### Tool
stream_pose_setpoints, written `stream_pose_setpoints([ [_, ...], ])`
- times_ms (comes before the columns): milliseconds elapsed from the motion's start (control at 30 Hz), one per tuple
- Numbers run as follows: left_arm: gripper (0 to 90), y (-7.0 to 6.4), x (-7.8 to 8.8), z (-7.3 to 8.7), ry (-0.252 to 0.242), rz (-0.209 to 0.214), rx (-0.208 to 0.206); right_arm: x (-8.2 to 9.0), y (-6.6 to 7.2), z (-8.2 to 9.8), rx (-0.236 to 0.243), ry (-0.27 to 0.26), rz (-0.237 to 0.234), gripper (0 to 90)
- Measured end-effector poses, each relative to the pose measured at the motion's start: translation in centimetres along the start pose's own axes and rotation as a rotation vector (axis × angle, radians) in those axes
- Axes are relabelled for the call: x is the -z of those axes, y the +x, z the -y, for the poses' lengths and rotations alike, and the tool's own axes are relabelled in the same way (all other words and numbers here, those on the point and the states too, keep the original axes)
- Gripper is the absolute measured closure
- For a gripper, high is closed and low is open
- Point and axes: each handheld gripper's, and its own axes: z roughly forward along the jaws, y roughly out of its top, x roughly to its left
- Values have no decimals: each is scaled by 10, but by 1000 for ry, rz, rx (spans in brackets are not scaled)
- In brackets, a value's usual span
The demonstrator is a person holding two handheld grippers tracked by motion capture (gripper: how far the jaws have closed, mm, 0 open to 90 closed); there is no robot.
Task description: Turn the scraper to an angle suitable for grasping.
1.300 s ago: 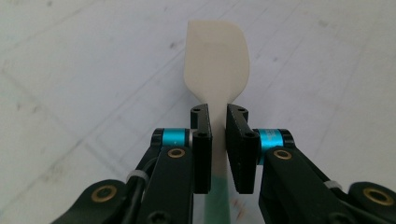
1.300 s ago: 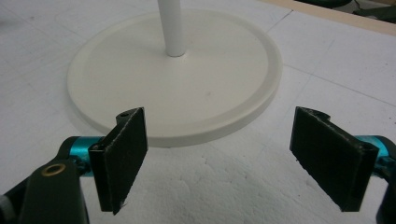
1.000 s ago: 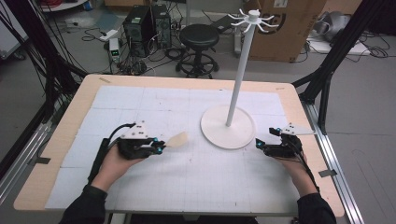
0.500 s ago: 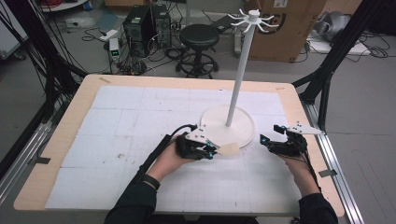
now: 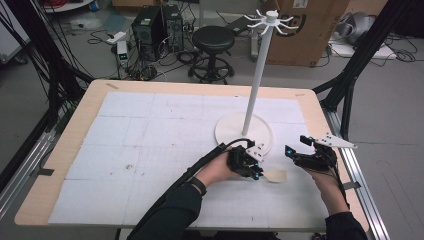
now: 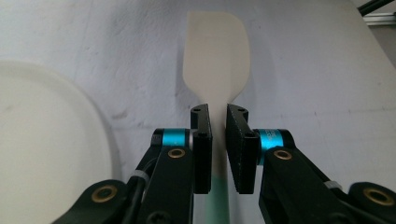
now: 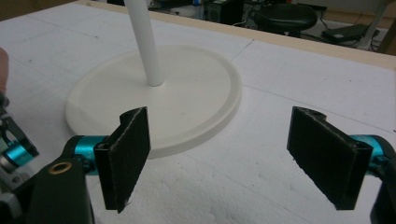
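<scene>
A cream spatula (image 6: 215, 56) with a pale green handle lies flat over the white mat; my left gripper (image 6: 218, 116) is shut on its neck, the blade sticking out past the jaws. In the high view the left gripper (image 5: 256, 172) sits just in front of the white stand's round base (image 5: 227, 131), with the spatula blade (image 5: 276, 175) pointing right. My right gripper (image 5: 294, 150) rests on the mat at the right, a short way from the blade. In its own view the right gripper (image 7: 224, 156) is open with nothing between the pads, facing the stand's base (image 7: 196, 88).
The white stand's tall pole (image 5: 255, 80) carries a ring of hooks (image 5: 270, 19) at the top. The table's wooden right edge (image 5: 327, 130) runs close behind the right hand. A stool (image 5: 213, 40) and boxes stand beyond the table.
The left hand has carried the spatula from the table's left-middle rightward to just in front of the stand's base, close to the right gripper. The right hand has stayed put.
</scene>
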Motion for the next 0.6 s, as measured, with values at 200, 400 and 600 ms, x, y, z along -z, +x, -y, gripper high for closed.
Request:
stream_pose_setpoints([
  [200,806,2,-19,3,40,23,-5,1,-1,2,1,8,1,214],
  [400,546,4,-15,2,43,-56,123,-1,1,2,11,14,-8,215],
  [600,386,2,31,2,-75,-134,227,-1,0,3,8,19,-10,215],
])
